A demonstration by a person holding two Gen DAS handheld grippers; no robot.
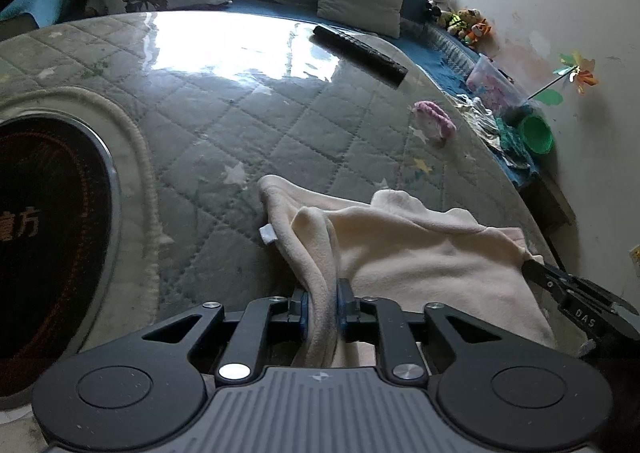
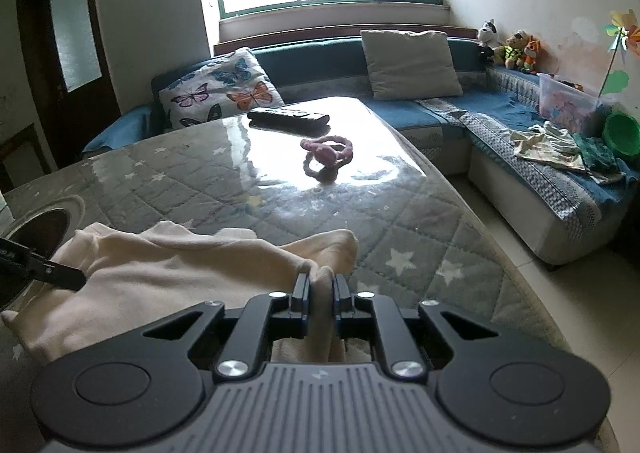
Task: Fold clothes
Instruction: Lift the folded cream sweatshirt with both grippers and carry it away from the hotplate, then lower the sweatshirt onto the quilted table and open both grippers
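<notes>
A: Where is the garment?

B: A cream fleece garment (image 1: 420, 253) lies bunched on the quilted table (image 1: 240, 101), on the side away from the remote (image 1: 360, 53). The left gripper (image 1: 323, 307) clamps one thick fold; the right gripper (image 2: 321, 295) clamps another, nearer the pink ring toy (image 2: 328, 151).

A: What could go wrong?

B: Both pinches hold rolled fabric, possibly several layers, though the fisheye makes that hard to judge. Fleece could slide out of either grip, or the fold could land crooked on the slick surface.
</notes>
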